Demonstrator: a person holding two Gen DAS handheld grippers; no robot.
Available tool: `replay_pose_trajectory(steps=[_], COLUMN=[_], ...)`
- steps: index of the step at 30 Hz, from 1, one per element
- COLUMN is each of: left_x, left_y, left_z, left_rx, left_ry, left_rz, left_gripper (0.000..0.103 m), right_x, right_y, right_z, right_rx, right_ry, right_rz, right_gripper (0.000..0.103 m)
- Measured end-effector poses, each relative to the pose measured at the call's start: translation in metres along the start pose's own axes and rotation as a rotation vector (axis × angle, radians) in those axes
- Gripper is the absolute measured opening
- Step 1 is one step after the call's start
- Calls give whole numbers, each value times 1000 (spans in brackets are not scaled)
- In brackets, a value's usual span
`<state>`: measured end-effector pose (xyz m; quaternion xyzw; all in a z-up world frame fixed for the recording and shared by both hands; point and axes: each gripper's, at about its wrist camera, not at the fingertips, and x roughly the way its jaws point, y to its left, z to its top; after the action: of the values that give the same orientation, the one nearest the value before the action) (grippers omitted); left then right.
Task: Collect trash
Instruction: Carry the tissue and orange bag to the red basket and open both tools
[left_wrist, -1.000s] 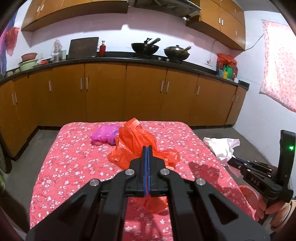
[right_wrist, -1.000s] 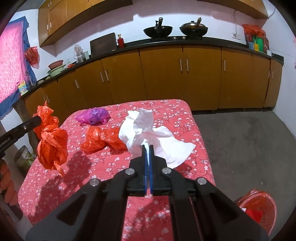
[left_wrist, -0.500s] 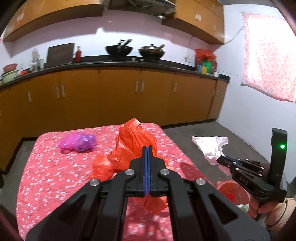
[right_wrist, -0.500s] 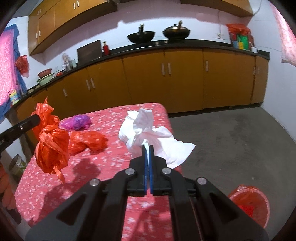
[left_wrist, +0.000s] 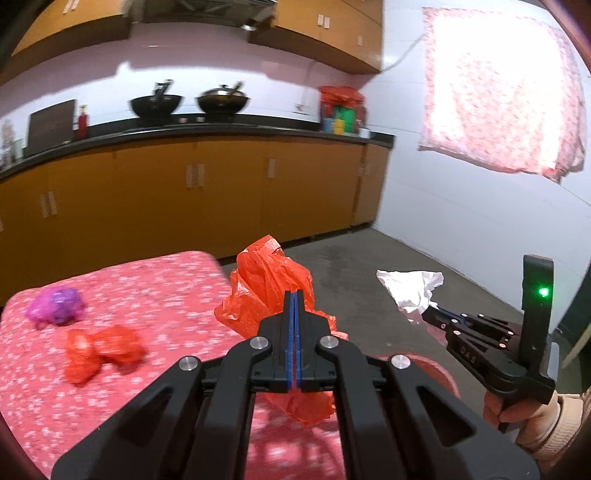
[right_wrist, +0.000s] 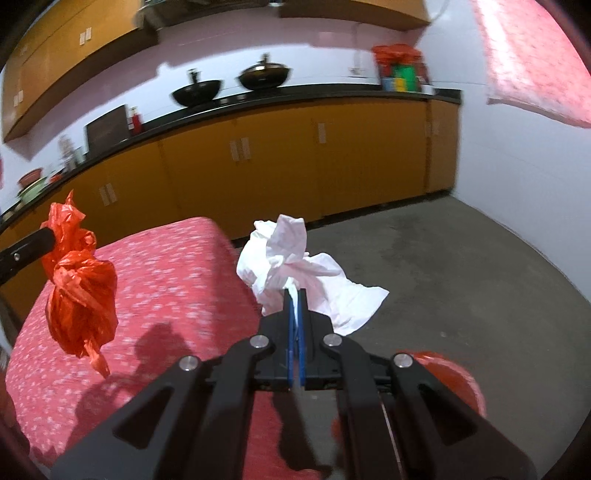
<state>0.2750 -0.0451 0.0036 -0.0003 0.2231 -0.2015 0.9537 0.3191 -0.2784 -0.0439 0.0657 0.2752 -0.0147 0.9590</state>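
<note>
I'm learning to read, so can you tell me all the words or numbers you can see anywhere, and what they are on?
"D4S", or close to it: small pale marks on the black body of the right gripper, seen from the left wrist view; too small to be sure.
The colourful containers on the counter: any labels are too blurred to read.
Nothing else carries readable words or numbers.

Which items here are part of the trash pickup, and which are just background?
Job:
- left gripper, shut on orange bag
- right gripper, shut on white paper
- crumpled orange bag and purple bag on table
- red bin

Background:
- woks
- cabinets
- floral cloth
</note>
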Motion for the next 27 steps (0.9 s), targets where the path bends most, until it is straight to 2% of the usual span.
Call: replay_pose_trajectory(steps=[6, 13, 19, 27], left_x=[31, 73, 108, 149], left_y=[-59, -124, -168, -198], left_z=[-4, -24, -52, -88], left_rx=[43, 91, 132, 165], left_ry=[33, 101, 172, 296], left_rz=[-113, -214, -251, -245], left_gripper=[0, 0, 0, 0], right_x=[-12, -10, 5, 41], right_y=[-67, -141, -177, -194], right_z=[-12, -43, -72, -109], right_rx=[66, 159, 201, 233], right_ry=[0, 53, 106, 205], right_rz=[-110, -218, -263, -250], right_gripper=[4, 4, 4, 4])
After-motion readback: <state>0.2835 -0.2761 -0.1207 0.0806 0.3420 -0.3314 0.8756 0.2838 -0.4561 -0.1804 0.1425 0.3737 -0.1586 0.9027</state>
